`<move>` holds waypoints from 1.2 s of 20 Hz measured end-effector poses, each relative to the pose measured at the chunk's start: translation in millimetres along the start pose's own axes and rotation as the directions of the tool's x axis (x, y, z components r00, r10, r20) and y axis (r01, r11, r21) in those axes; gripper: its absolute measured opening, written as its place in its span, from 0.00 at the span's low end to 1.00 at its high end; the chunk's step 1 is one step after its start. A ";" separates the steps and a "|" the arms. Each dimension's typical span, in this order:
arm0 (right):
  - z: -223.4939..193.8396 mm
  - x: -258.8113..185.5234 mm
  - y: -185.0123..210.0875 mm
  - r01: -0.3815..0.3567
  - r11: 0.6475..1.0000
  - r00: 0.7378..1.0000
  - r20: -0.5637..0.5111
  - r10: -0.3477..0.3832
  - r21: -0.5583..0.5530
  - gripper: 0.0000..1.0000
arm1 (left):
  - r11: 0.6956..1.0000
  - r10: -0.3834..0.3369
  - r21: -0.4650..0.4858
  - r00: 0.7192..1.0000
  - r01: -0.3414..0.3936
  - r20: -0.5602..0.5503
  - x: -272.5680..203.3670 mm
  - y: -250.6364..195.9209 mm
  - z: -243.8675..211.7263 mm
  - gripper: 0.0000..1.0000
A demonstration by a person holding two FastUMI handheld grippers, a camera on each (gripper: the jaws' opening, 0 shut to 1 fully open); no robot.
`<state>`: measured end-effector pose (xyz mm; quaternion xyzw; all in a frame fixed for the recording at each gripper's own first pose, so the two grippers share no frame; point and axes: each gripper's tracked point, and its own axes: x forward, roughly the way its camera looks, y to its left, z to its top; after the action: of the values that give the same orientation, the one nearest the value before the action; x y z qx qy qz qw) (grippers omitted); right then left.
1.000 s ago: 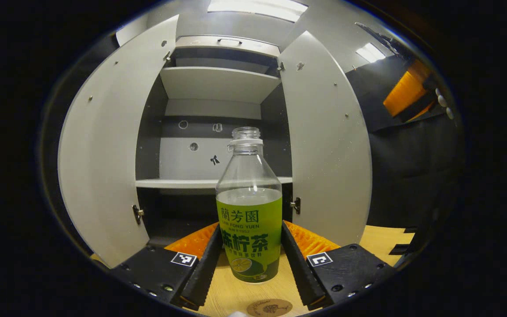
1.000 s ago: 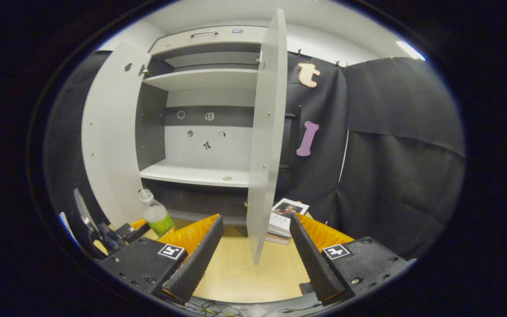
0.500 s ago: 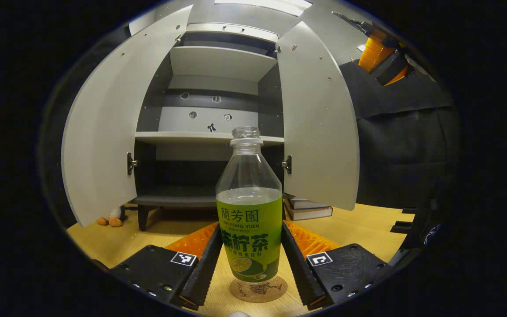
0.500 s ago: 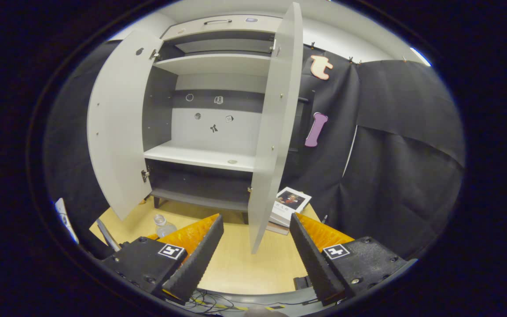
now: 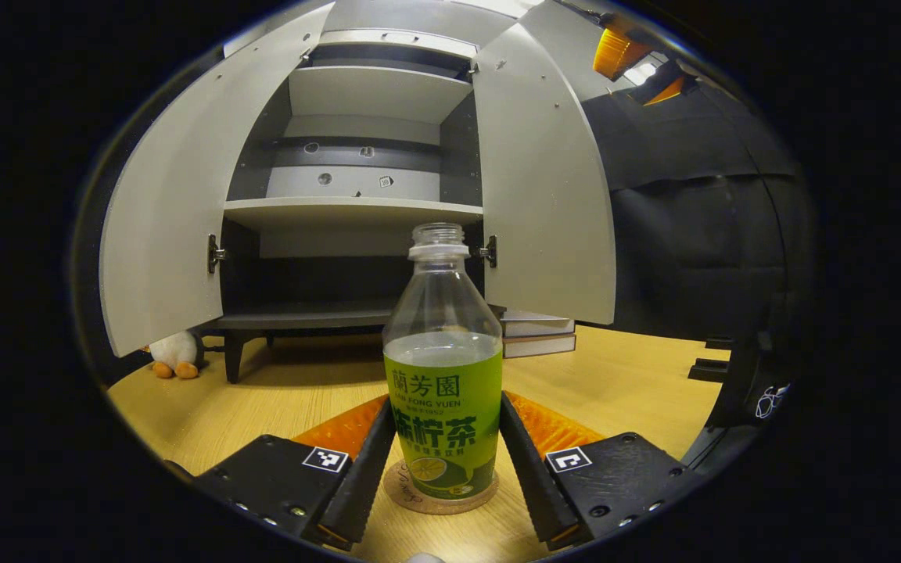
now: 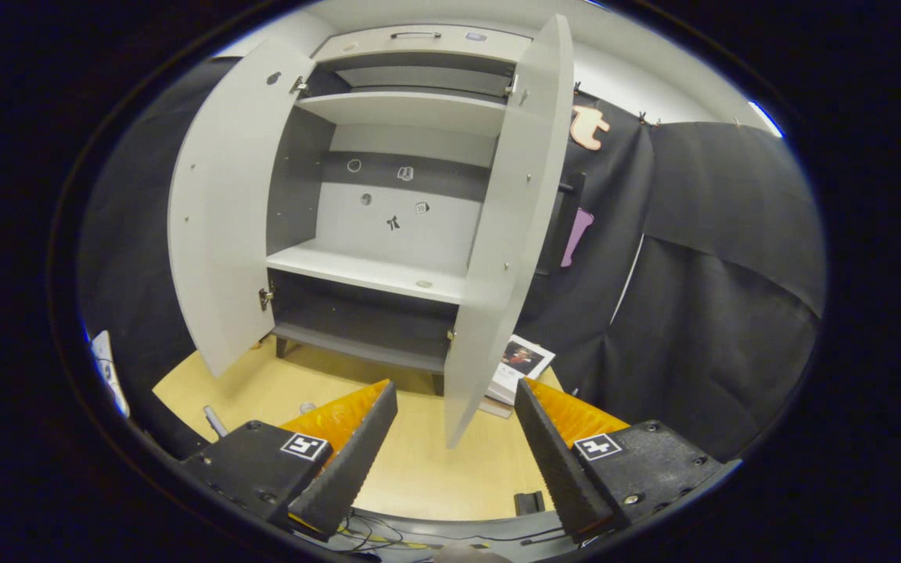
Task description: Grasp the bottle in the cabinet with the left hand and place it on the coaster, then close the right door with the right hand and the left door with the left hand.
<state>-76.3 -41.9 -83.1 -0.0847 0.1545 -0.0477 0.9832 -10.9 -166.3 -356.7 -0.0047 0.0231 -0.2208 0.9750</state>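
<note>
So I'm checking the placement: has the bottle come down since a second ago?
Yes. The bottle, held in the left hand-held gripper, has dropped against the cabinet shelf behind it and now sits on the coaster.

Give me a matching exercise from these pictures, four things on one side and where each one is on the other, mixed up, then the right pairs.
Things:
1. bottle
2. coaster
3. stack of books
4. plush toy

Places:
A. on the table beside the cabinet's leg, below the left door
B. between the left gripper fingers
C. under the bottle
D. on the table below the right door

Pairs: 1-B, 2-C, 3-D, 4-A
</note>
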 end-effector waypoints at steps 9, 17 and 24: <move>-10.6 -3.9 -8.1 -0.001 0.999 1.000 0.003 0.001 0.053 1.00 | 1.000 0.022 -0.007 0.999 -0.021 0.033 -8.2 9.3 73.2 0.96; 12.4 6.8 -49.4 0.051 0.986 0.992 0.104 -0.068 0.159 0.99 | 0.994 0.108 -0.034 0.991 -0.106 0.078 -35.2 44.1 213.0 0.96; 43.8 42.1 -121.7 0.085 0.964 0.976 0.173 -0.132 0.253 0.99 | 0.954 0.301 0.006 0.953 -0.301 0.028 -87.0 106.7 273.8 0.97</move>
<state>-31.0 -159.7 -32.5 0.0246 0.0487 -0.1122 0.9922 -30.5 -32.8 -81.6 0.0011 0.0093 -0.0699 0.9975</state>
